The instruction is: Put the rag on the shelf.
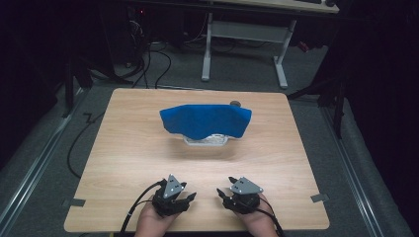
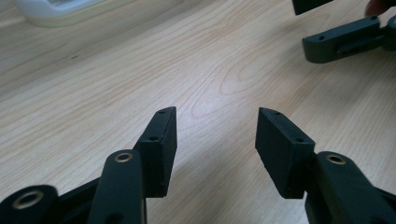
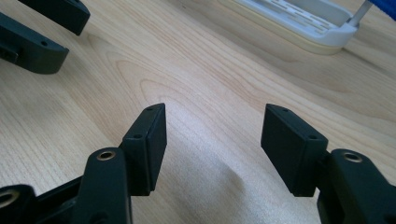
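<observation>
High view: left gripper (image 1: 184,197) and right gripper (image 1: 225,192) rest spread wide and empty on the table (image 1: 123,148).

Left gripper (image 1: 184,196) open, right gripper (image 1: 225,190) open

The wooden table (image 1: 123,148) lies bare between the two grippers at the near edge and the white rack (image 1: 206,141) in the middle, so a hand can pass forward there freely. A blue cloth (image 1: 205,120) hangs over the rack and blocks the centre. On the left and right of the rack there is wide free wood. A small dark round object (image 1: 235,103) stands just behind the cloth.
</observation>
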Available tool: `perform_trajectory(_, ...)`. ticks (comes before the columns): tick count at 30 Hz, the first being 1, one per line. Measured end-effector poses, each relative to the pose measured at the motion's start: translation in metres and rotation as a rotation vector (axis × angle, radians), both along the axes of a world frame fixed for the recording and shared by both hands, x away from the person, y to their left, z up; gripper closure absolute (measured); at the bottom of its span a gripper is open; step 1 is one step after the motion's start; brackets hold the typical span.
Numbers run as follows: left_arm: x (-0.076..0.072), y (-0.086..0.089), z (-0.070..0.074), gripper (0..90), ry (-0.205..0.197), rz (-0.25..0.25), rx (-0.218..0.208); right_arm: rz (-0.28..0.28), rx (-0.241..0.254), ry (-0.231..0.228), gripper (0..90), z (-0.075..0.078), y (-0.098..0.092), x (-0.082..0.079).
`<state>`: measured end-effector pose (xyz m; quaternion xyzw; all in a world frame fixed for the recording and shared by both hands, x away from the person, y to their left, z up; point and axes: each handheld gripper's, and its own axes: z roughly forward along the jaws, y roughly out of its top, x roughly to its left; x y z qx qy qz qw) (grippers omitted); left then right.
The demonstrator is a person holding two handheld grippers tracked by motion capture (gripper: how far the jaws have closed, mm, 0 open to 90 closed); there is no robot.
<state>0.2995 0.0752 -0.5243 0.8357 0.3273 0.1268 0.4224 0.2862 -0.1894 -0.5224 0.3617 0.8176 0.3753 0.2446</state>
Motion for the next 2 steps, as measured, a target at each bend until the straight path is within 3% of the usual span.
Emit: perform_trajectory(2,0.0011,0.0023,-0.0005,49.1,0.006,0.006,-0.004,-0.004,0.005,0.003,41.0,-0.0002,-0.002,0.0005)
